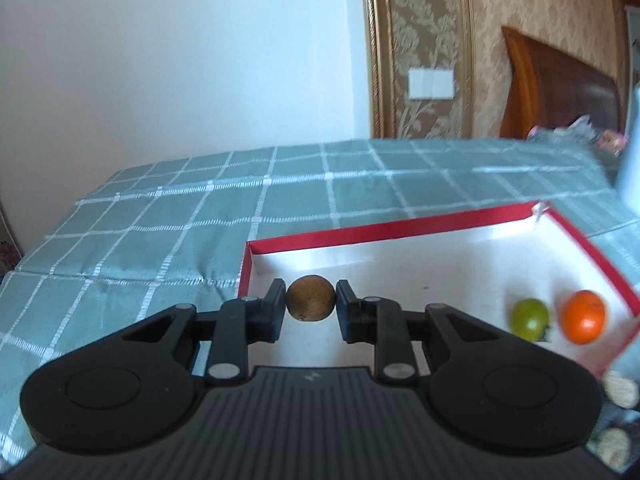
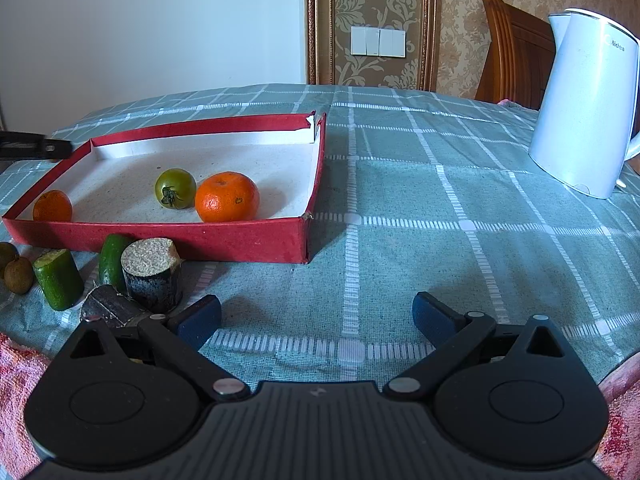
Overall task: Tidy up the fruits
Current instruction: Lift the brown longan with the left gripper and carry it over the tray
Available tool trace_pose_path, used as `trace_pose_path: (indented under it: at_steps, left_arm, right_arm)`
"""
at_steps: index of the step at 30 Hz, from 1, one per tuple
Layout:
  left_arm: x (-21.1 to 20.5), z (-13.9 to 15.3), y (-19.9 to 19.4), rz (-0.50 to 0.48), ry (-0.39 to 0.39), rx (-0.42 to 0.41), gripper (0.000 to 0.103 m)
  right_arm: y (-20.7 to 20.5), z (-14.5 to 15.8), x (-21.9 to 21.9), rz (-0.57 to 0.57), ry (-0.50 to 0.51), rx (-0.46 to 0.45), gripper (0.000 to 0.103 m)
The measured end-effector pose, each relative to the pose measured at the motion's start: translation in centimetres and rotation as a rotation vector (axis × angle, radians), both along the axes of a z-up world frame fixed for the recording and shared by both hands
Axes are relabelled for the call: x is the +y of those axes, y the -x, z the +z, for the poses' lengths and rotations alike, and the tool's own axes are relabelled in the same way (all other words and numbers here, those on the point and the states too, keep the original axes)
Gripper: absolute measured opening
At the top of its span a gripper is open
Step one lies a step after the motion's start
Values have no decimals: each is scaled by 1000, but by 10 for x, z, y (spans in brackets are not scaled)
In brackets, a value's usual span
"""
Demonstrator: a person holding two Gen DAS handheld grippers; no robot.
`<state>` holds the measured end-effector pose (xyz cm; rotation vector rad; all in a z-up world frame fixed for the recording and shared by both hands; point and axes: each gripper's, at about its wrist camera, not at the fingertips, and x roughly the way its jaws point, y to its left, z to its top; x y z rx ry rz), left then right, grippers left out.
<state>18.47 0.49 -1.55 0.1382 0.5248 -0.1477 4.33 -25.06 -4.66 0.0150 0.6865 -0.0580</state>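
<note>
Longan (image 1: 311, 298), probably, sits clamped in our left hand-held gripper (image 1: 311, 300), above the red box (image 1: 400, 226); right hand-held gripper (image 2: 316, 316) open, empty.

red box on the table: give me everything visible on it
The red box is a shallow open tray that looks like cardboard, red outside and along the rim, white inside, no lid. It lies flat on the checked tablecloth; its far right corner is torn open. Inside: a green tomato, a large orange and a smaller orange at the near left corner. Two cucumber pieces and a cut dark stalk stand close against its front wall; contact is unclear.
</note>
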Motion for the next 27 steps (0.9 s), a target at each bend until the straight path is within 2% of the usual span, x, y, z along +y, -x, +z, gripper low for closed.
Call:
trace_pose_path:
  at_steps: [11,18,22,27]
  left_arm:
    - [1,-18,-44,23,39,169,25]
    - [-2,-18,-46,26,24,177,25]
    - [-3,-17,-48,51,6,179,42]
    - [1,-11,-38,63,19,160,49]
  right_arm:
    - [0,0,0,0,0,0,103]
    - [0,0,0,0,0,0,103]
    - [0,0,0,0,0,0,103]
    - [0,0,0,0,0,0,103]
